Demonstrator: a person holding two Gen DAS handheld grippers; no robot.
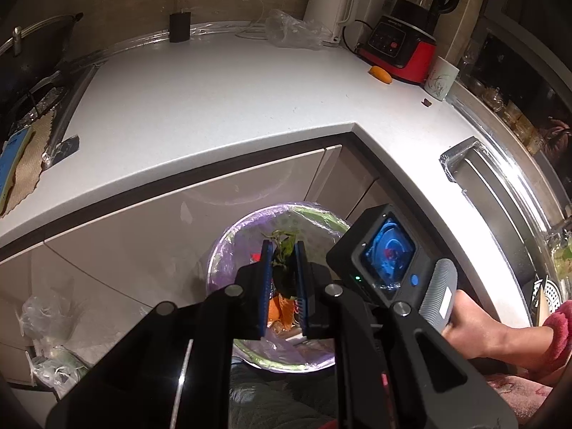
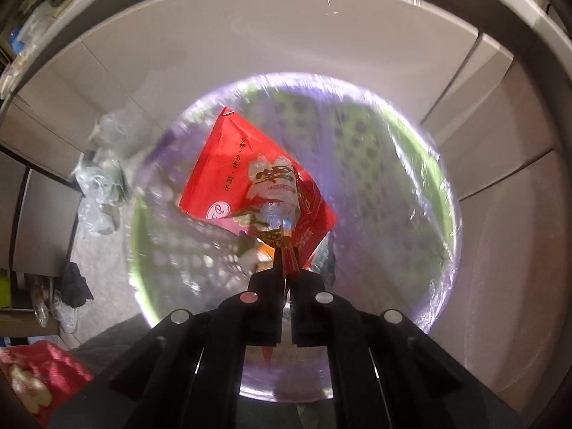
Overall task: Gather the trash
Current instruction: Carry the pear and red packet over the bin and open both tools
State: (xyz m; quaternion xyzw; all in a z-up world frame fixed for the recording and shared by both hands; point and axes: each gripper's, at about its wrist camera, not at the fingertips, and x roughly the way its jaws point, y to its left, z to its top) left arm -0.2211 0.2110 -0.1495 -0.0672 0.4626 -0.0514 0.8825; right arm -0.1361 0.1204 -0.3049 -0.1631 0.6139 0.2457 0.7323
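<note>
A green bin lined with a pale purple bag (image 1: 221, 250) (image 2: 441, 186) stands on the floor against the cabinet corner. In the left wrist view my left gripper (image 1: 284, 279) hangs over it, its blue pads (image 1: 266, 271) shut on a clump of green leafy scraps (image 1: 286, 246). Orange peel (image 1: 274, 310) lies in the bin below. In the right wrist view my right gripper (image 2: 285, 262) points almost straight down into the bin. It is shut on the corner of a red printed packet (image 2: 228, 164) that dangles inside the rim. A hand (image 1: 475, 332) holds that gripper's body (image 1: 389, 254) beside mine.
On the white counter (image 1: 214, 107) lie an orange peel (image 1: 380, 73), a small dark scrap (image 1: 426, 102) and a clear plastic bag (image 1: 293, 30), near a kettle (image 1: 327, 7), red blender (image 1: 400, 43) and cup (image 1: 441, 78). Plastic bags (image 1: 53, 339) (image 2: 100, 178) sit on the floor left of the bin.
</note>
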